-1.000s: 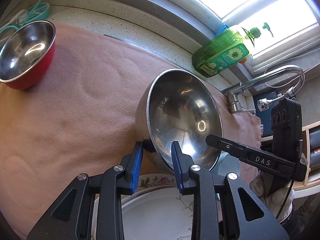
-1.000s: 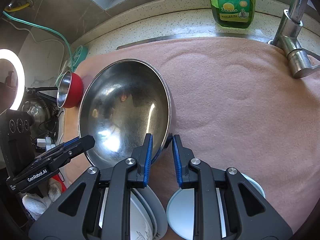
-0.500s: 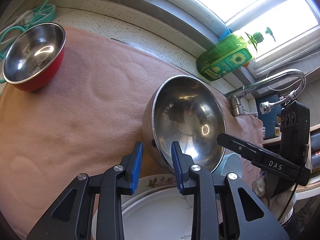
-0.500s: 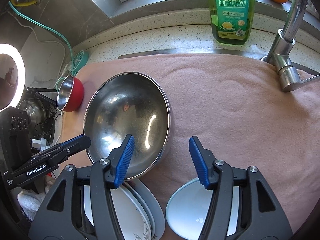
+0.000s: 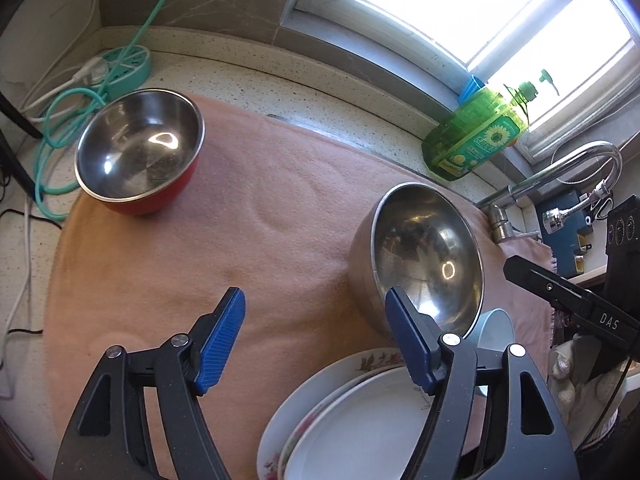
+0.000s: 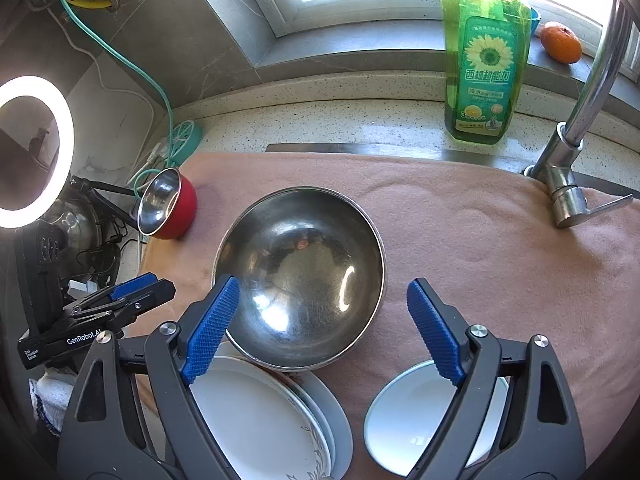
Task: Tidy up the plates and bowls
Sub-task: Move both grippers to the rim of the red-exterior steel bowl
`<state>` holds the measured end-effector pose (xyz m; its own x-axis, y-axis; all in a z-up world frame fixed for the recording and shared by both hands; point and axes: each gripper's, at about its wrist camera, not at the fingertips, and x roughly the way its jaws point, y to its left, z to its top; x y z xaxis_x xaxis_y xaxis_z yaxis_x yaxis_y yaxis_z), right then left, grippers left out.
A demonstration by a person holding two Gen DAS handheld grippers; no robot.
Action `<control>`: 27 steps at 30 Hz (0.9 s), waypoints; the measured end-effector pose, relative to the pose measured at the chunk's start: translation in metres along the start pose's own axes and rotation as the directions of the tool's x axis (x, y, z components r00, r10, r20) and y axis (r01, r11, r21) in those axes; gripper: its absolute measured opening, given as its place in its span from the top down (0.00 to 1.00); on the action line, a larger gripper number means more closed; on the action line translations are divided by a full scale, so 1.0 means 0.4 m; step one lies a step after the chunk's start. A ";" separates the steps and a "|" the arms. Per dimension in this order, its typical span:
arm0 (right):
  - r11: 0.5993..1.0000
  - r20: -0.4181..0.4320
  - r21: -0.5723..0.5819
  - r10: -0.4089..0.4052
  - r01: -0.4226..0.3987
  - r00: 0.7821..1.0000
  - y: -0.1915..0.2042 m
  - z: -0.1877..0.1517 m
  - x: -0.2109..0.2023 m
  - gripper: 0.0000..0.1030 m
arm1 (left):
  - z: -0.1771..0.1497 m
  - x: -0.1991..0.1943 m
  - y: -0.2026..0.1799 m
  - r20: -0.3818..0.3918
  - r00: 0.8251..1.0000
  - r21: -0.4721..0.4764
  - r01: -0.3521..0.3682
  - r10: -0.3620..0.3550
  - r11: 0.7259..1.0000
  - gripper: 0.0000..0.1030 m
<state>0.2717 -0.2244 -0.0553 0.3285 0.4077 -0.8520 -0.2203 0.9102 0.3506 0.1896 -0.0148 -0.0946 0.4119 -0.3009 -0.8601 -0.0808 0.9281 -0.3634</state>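
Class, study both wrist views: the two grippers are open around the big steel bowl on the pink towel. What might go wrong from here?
1. The large steel bowl overlaps the stacked plates; if its edge rests on them, it may rock or slide.
2. The left gripper and right gripper, jaws just opened, stay close; either could knock the bowl.
3. The pale bowl under the right gripper could be clipped.

1. Left gripper points steeply down, its jaws just opened wide, nothing between the pads.
2. Right gripper points steeply down, jaws just spread wide, gripping nothing.
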 end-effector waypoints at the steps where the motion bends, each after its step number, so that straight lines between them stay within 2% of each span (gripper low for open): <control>1: 1.000 0.007 -0.006 0.000 0.000 1.000 0.010 0.004 -0.004 0.12 | -0.002 -0.009 0.013 0.005 1.000 -0.005 -0.009 0.009 1.000 0.30; 13: 0.995 0.013 -0.086 0.050 -0.049 0.999 0.187 0.063 0.045 0.12 | -0.009 -0.094 0.187 0.062 0.991 -0.116 -0.114 0.122 0.987 0.30; 19: 0.991 -0.020 -0.109 0.081 -0.083 0.996 0.271 0.107 0.113 0.12 | 0.000 -0.100 0.286 0.044 0.988 -0.182 -0.139 0.149 0.973 0.30; 24: 0.988 -0.052 -0.112 0.101 -0.107 0.994 0.321 0.140 0.177 0.12 | 0.021 -0.094 0.343 0.031 0.974 -0.181 -0.215 0.224 0.960 0.30; 27: 0.985 -0.070 -0.118 0.115 -0.123 0.991 0.346 0.158 0.212 0.12 | 0.037 -0.089 0.369 0.028 0.972 -0.189 -0.224 0.233 0.956 0.30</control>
<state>0.3271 -0.0591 -0.0545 0.2356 0.5039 -0.8310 -0.3661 0.8381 0.4044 0.1765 0.1361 -0.1121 0.4071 -0.0697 -0.9107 -0.3409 0.9134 -0.2223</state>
